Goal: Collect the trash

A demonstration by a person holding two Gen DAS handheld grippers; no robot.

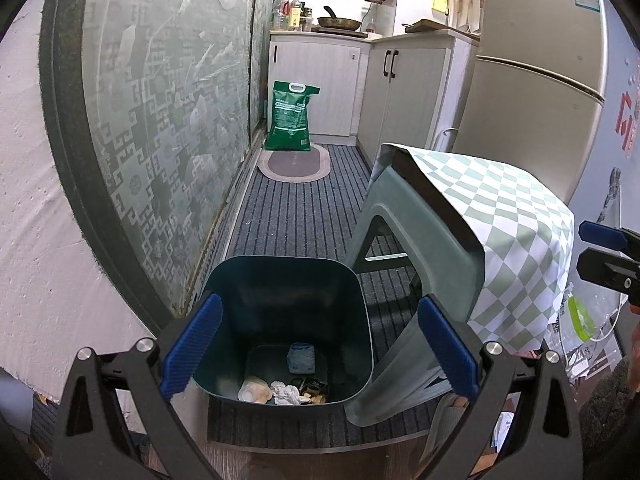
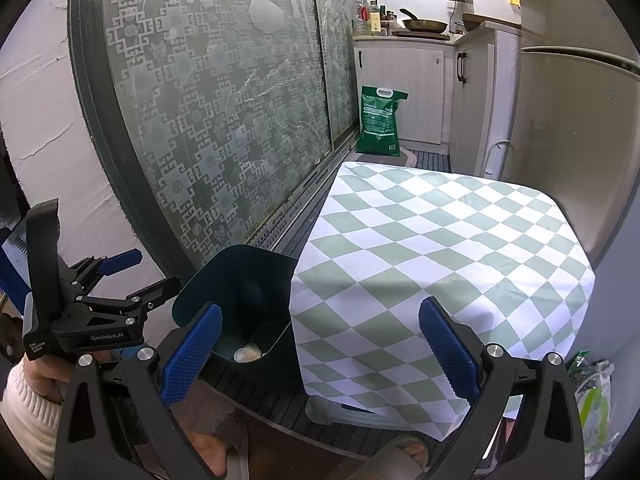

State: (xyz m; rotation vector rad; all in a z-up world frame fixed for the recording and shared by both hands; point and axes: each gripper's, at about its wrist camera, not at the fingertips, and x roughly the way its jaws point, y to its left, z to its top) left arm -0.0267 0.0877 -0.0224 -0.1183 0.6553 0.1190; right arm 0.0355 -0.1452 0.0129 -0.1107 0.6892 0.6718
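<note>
A dark teal trash bin (image 1: 280,280) stands on the floor beside a stool. Inside lie a blue-grey wad (image 1: 301,357), a crumpled white tissue (image 1: 286,394), a pale cup-like piece (image 1: 252,390) and dark wrappers (image 1: 312,386). My left gripper (image 1: 320,350) is open and empty, held above the bin's mouth. My right gripper (image 2: 320,350) is open and empty, over the near edge of the checked cloth (image 2: 440,248). The bin also shows in the right wrist view (image 2: 240,280), with the left gripper (image 2: 144,274) beside it. The right gripper's fingertips (image 1: 600,234) show at the left view's right edge.
A grey stool (image 1: 400,248) draped with a green-and-white checked cloth (image 1: 512,232) stands right of the bin. A frosted sliding door (image 1: 160,120) runs along the left. A green sack (image 1: 290,118), cabinets (image 1: 396,92) and a fridge (image 1: 532,80) lie behind. Plastic bags (image 2: 592,392) lie at right.
</note>
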